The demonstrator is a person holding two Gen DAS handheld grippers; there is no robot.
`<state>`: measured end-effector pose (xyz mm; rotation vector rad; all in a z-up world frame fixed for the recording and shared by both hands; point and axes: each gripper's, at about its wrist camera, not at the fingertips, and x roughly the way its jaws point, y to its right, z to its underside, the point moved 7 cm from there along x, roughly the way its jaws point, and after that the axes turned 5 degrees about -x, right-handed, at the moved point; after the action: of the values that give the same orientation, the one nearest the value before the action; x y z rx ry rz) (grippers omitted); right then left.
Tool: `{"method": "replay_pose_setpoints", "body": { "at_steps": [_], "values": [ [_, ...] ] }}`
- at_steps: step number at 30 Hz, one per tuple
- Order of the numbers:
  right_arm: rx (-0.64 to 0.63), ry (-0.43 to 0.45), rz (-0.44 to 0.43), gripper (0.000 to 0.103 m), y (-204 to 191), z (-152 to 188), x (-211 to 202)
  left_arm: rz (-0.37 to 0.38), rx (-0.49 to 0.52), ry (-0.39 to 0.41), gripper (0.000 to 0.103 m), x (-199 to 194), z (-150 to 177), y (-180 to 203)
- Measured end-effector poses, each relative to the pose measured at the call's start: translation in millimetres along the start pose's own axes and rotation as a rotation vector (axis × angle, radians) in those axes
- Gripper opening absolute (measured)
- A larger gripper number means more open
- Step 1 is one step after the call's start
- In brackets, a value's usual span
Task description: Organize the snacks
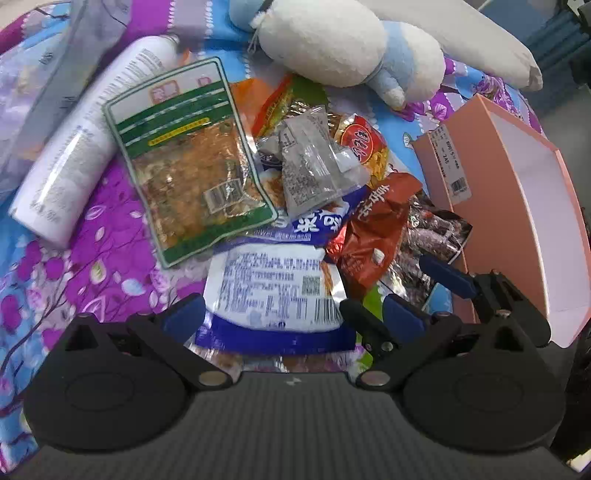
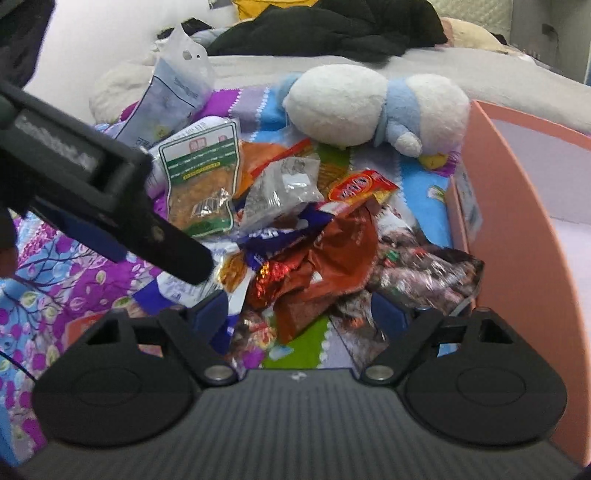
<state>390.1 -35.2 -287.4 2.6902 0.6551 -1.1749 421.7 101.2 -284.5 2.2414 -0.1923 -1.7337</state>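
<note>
A heap of snack packets lies on a floral bedspread (image 1: 110, 236). My left gripper (image 1: 291, 317) is open, its blue pads on either side of a white and blue packet (image 1: 273, 291) without pressing it. A green-edged packet (image 1: 192, 162), a grey clear packet (image 1: 314, 162) and a crumpled red-brown packet (image 1: 373, 236) lie further out. My right gripper (image 2: 299, 310) is open just above the red-brown packet (image 2: 325, 266). One finger (image 1: 447, 277) of it shows at the right of the left wrist view. A black finger (image 2: 173, 251) of the left gripper crosses the right wrist view.
A pink box (image 1: 517, 177) with a white inside stands open to the right of the heap (image 2: 517, 221). A white and blue plush toy (image 2: 369, 107) lies behind the snacks. A white bottle (image 1: 74, 155) lies at the left. Dark clothes (image 2: 332, 29) are piled at the back.
</note>
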Motion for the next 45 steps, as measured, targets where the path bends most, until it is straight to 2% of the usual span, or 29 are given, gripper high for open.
{"method": "replay_pose_setpoints", "body": {
  "at_steps": [2, 5, 7, 11, 12, 13, 16, 19, 21, 22, 24, 26, 31, 37, 40, 41, 43, 44, 45],
  "values": [
    [-0.004, -0.014, -0.002, 0.086, 1, 0, 9, 0.009, -0.003, 0.004, 0.103, 9, -3, 0],
    [0.025, -0.014, -0.007, 0.086, 3, -1, 16, -0.024, 0.012, 0.023, 0.102, 20, -7, -2],
    [0.018, -0.015, -0.015, 0.075, 2, -2, 18, -0.012, -0.001, 0.025, 0.101, 25, -9, -3],
    [0.0, -0.029, 0.0, 0.068, 0, -1, 22, 0.023, -0.04, 0.008, 0.093, 36, -9, -2],
    [-0.008, -0.042, -0.001, 0.062, 0, 1, 23, 0.012, -0.045, 0.004, 0.086, 37, -9, -3],
    [-0.015, -0.056, 0.016, 0.052, 1, 3, 24, -0.015, -0.045, -0.002, 0.082, 39, -9, -5],
    [-0.009, -0.049, 0.009, 0.05, 3, 4, 20, -0.011, -0.054, 0.009, 0.075, 38, -7, -6],
    [-0.004, -0.044, 0.0, 0.046, 5, 3, 13, 0.006, -0.064, 0.024, 0.059, 29, -7, -5],
    [-0.004, -0.042, -0.005, 0.045, 5, 3, 6, 0.025, -0.088, 0.024, 0.04, 22, -6, -5],
    [-0.006, -0.04, -0.004, 0.045, 5, 3, 2, 0.024, -0.093, 0.026, 0.036, 20, -6, -5],
    [-0.012, -0.033, -0.002, 0.041, 4, 2, -6, 0.028, -0.098, 0.028, 0.016, 13, -5, -1],
    [-0.016, -0.028, -0.002, 0.037, 3, 1, -14, 0.031, -0.081, 0.032, 0.007, 8, 0, 5],
    [-0.022, -0.038, -0.014, 0.036, 3, 13, -38, 0.034, -0.069, 0.043, 0.001, -3, 14, 14],
    [-0.056, -0.067, -0.021, 0.036, -3, 34, -63, 0.028, -0.008, 0.081, 0.001, -13, 30, 23],
    [-0.048, -0.096, -0.026, 0.036, -5, 47, -68, -0.021, 0.028, 0.118, 0.003, -18, 34, 18],
    [-0.039, -0.105, -0.03, 0.037, -5, 51, -69, -0.03, 0.043, 0.122, 0.009, -17, 33, 18],
    [-0.006, -0.124, -0.026, 0.039, -2, 57, -71, -0.045, 0.082, 0.129, 0.036, -14, 30, 20],
    [0.01, -0.129, -0.032, 0.039, -1, 59, -71, -0.055, 0.097, 0.142, 0.067, -12, 27, 21],
    [0.03, -0.134, -0.042, 0.04, 0, 60, -70, -0.065, 0.107, 0.158, 0.087, -10, 24, 20]
  ]
}}
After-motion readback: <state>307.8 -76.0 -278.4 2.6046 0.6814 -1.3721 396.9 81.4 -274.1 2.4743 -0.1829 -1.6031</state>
